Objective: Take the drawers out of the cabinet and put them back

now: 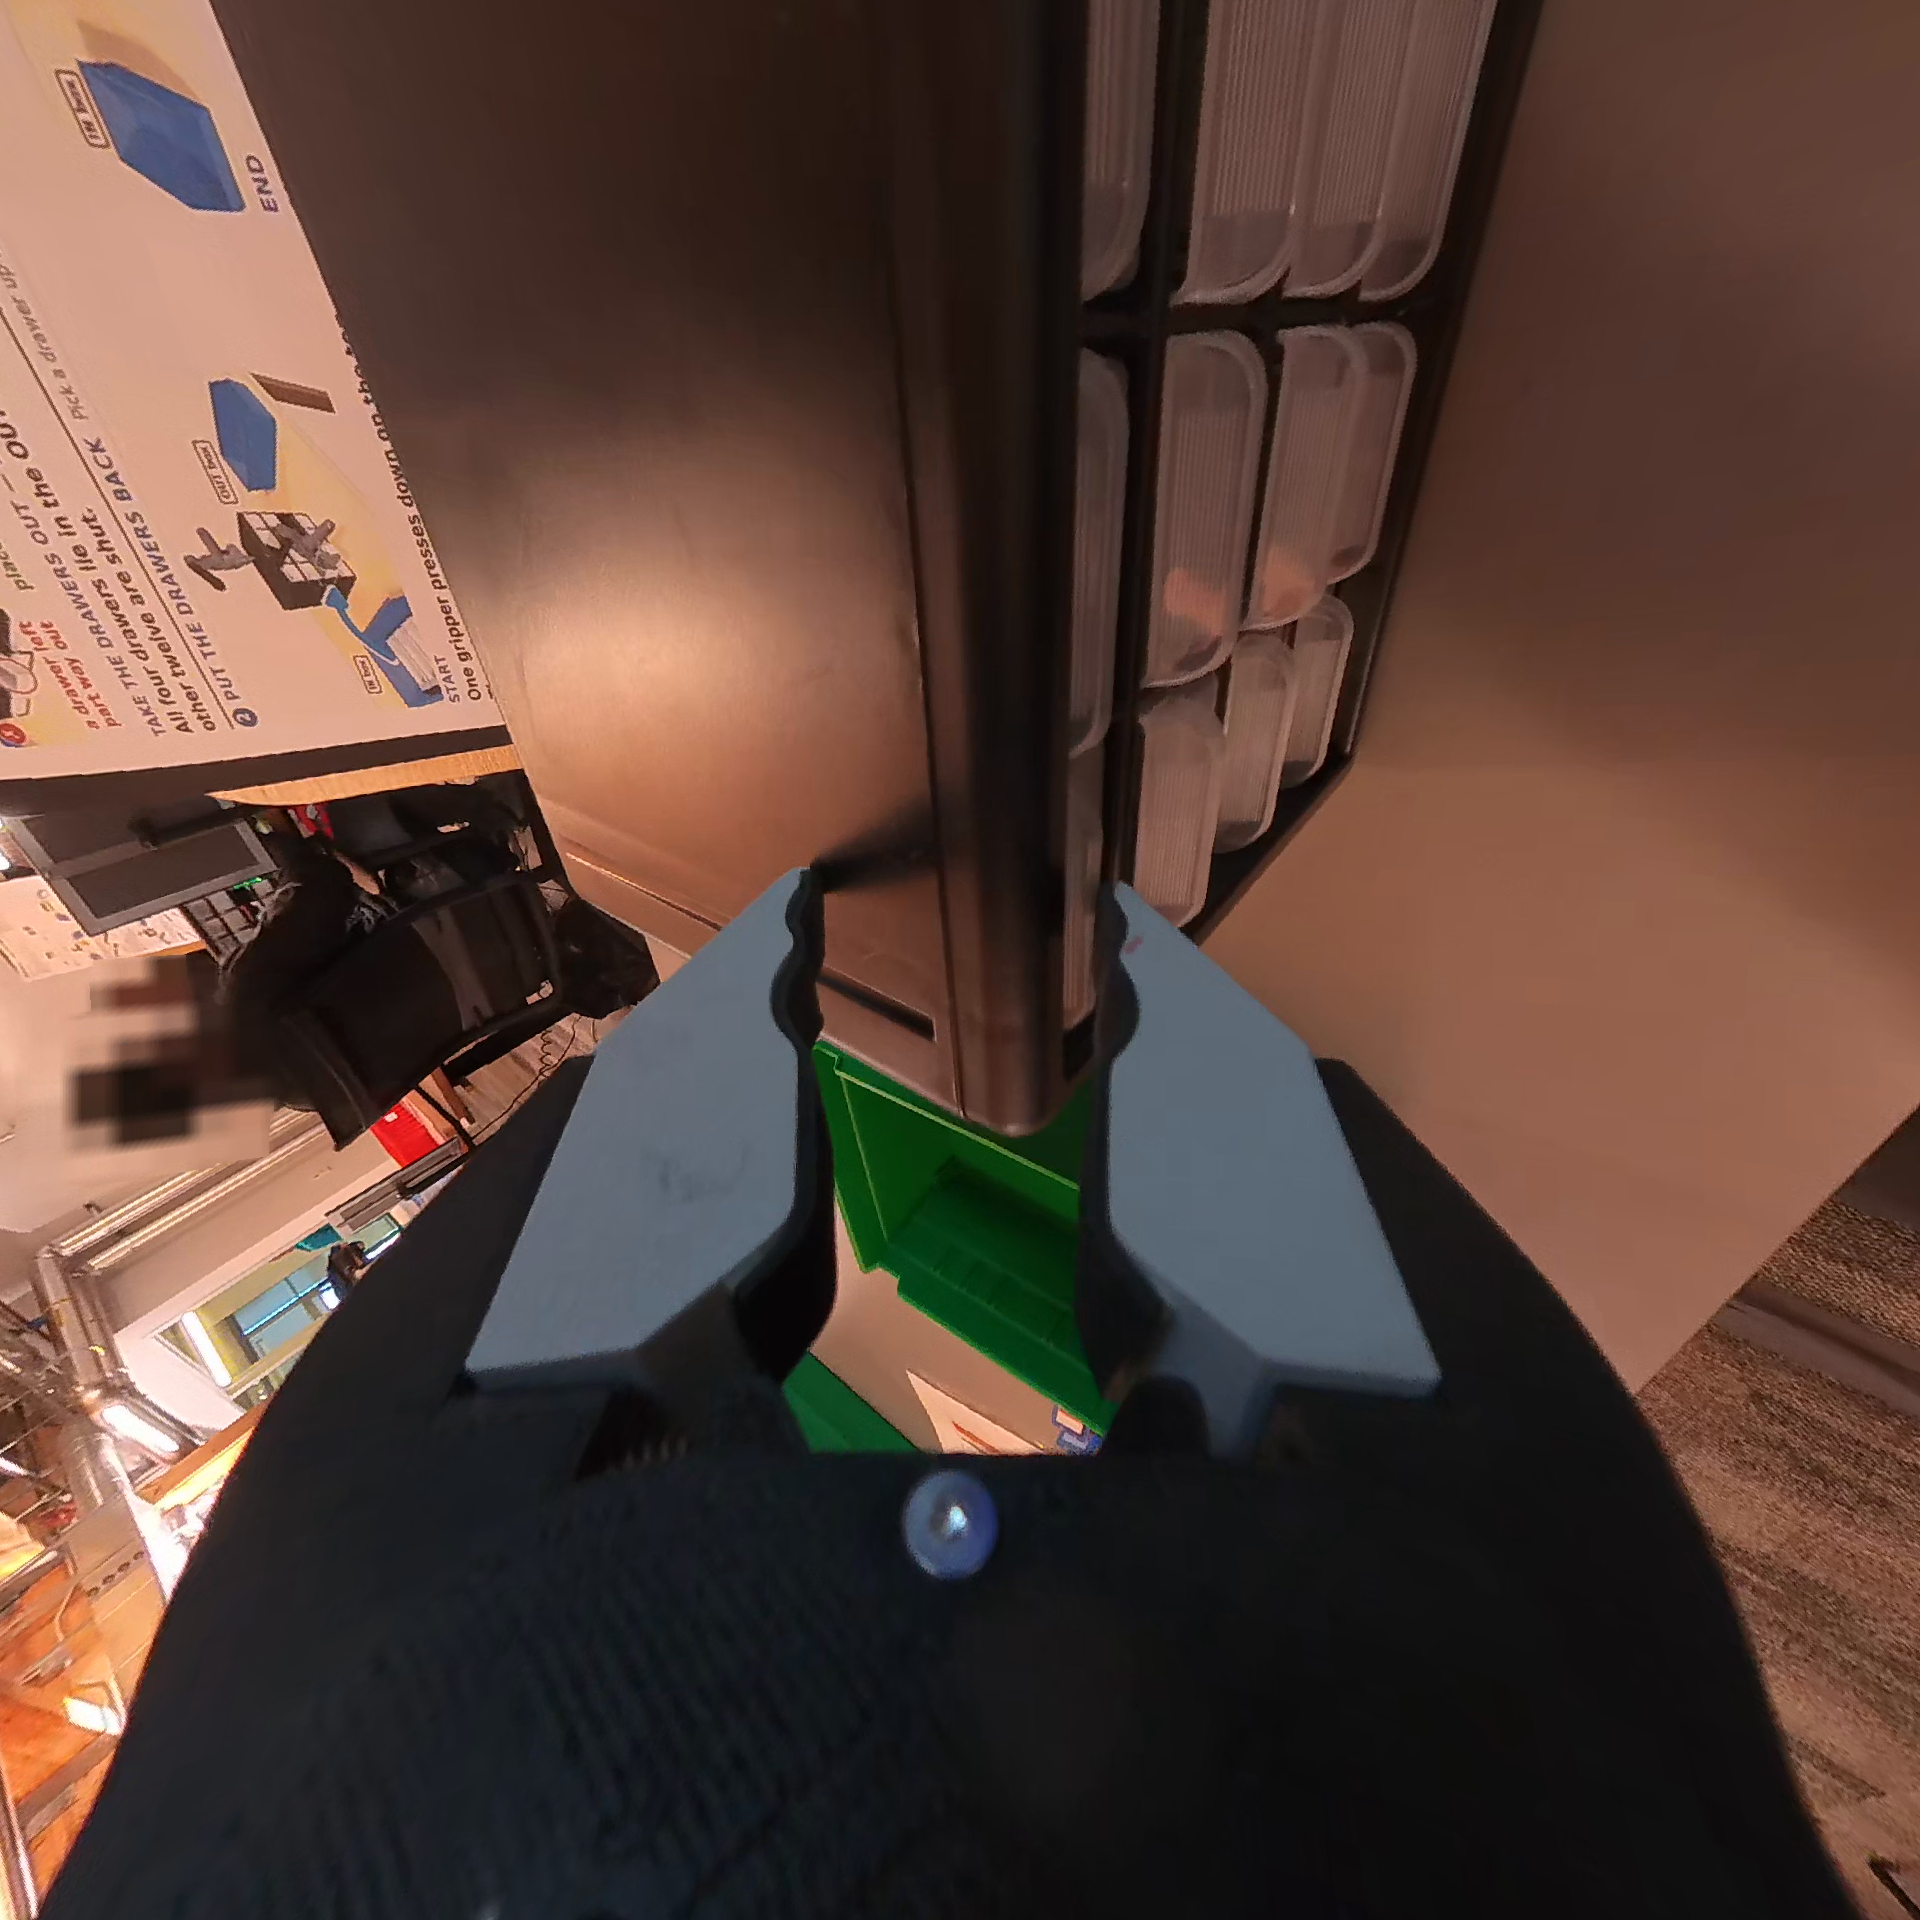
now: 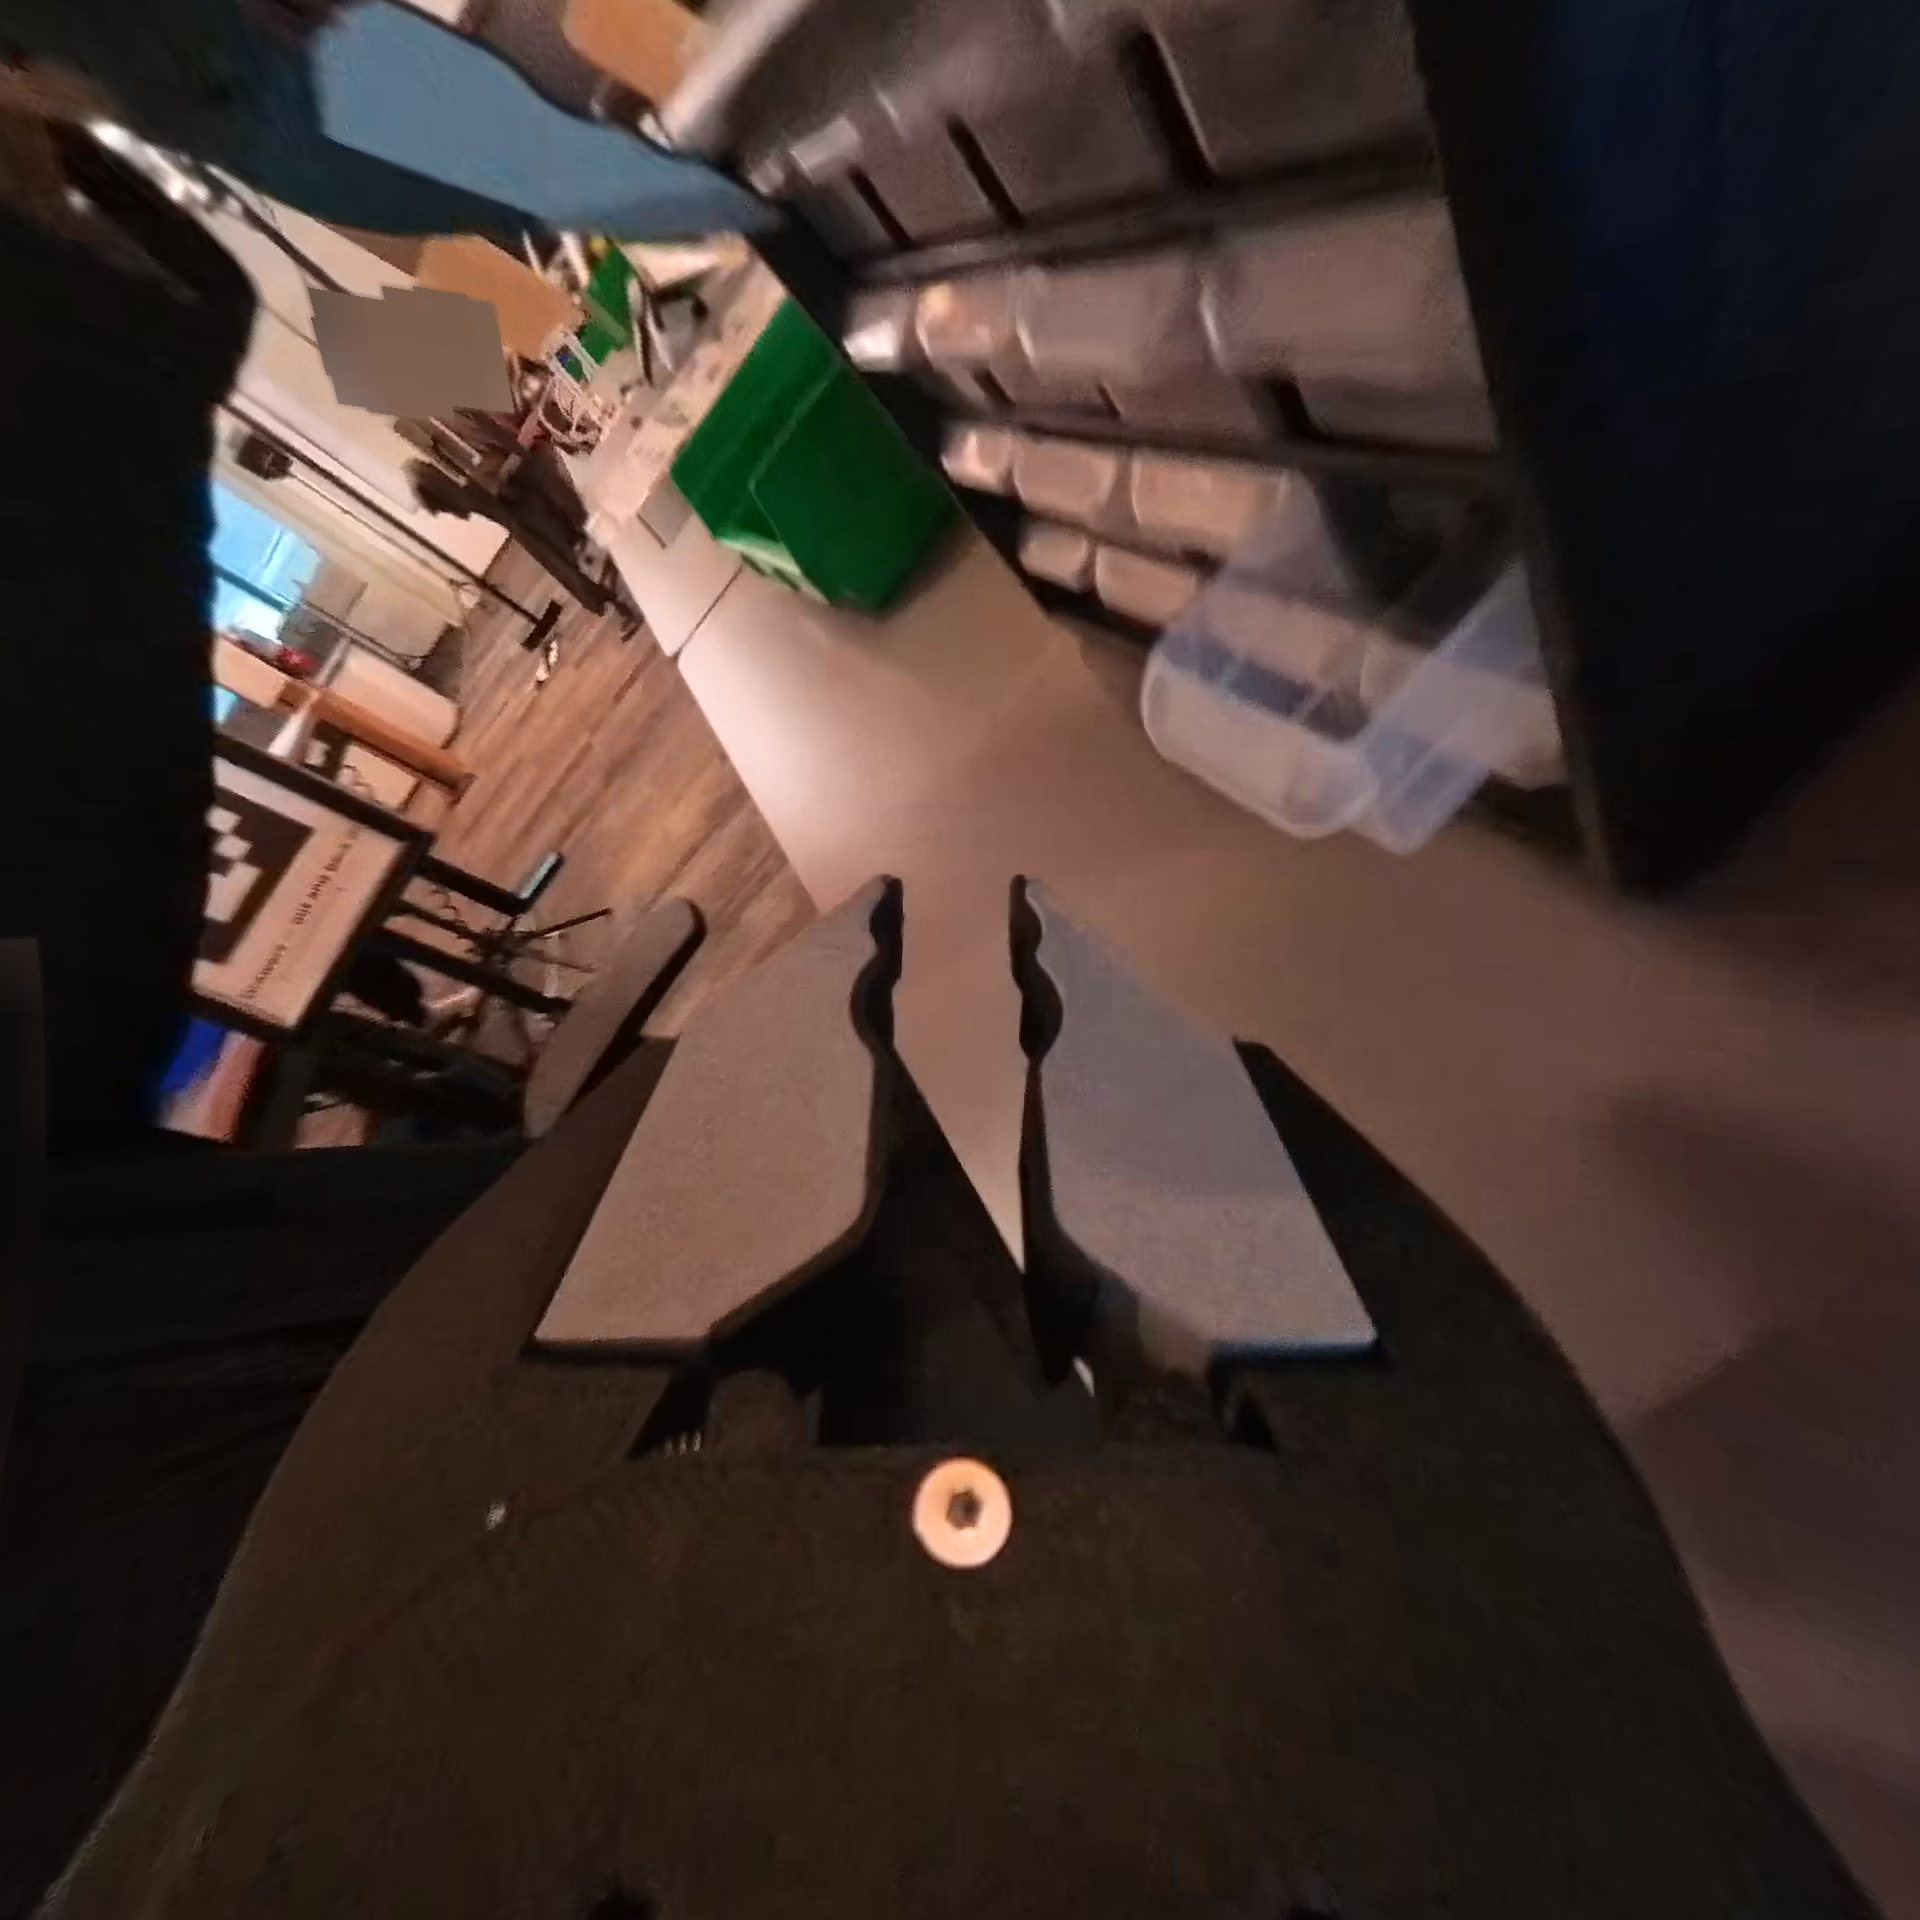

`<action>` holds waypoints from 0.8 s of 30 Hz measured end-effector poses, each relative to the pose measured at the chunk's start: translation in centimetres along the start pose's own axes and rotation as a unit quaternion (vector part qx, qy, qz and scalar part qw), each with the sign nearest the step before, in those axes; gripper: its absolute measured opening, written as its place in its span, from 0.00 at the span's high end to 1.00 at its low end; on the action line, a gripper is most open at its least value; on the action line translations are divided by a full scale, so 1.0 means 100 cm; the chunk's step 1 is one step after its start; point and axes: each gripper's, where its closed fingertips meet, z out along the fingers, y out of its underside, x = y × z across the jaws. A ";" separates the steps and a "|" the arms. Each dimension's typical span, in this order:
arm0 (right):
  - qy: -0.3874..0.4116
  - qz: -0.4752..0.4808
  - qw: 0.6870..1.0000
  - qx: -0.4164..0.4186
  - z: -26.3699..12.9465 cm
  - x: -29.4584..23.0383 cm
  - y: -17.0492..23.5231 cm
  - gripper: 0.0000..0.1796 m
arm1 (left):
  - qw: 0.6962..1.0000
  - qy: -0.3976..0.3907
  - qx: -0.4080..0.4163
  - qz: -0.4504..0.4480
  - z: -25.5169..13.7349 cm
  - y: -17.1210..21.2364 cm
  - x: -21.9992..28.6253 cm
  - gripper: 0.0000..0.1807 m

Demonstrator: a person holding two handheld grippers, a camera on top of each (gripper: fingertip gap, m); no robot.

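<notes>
The black cabinet [image 1: 675, 416] fills the left wrist view, with its clear drawers [image 1: 1216, 499] on the front face to the right. My left gripper [image 1: 956, 914] is open and straddles the cabinet's front top edge. One fingertip [image 1: 795, 935] rests on the top, the other lies by the front face. My right gripper [image 2: 951, 904] is open a little and empty, over the table [image 2: 1039, 790]. One clear drawer [image 2: 1340, 717] sticks out of the cabinet's [image 2: 1195, 343] lowest row, ahead and to the right of it. The view is blurred.
A green bin [image 1: 966, 1226] stands on the table beyond the cabinet, and it also shows in the right wrist view [image 2: 821, 468]. A printed sheet [image 1: 156, 416] lies behind the cabinet. A dark blue box [image 2: 1714, 312] is at the right. The table's edge [image 2: 727, 748] is to the left.
</notes>
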 end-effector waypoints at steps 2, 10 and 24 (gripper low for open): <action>0.026 -0.068 0.997 0.032 -0.007 -0.009 -0.015 0.91 | 1.000 -0.001 0.000 0.000 0.000 0.000 0.000 0.72; 0.149 -0.281 0.948 0.026 -0.004 -0.016 -0.025 0.80 | 1.000 -0.006 -0.013 0.003 0.000 0.000 0.000 0.72; 0.265 -0.354 0.896 -0.030 0.002 0.009 -0.019 0.76 | 1.000 -0.006 -0.008 0.001 0.000 0.000 0.000 0.72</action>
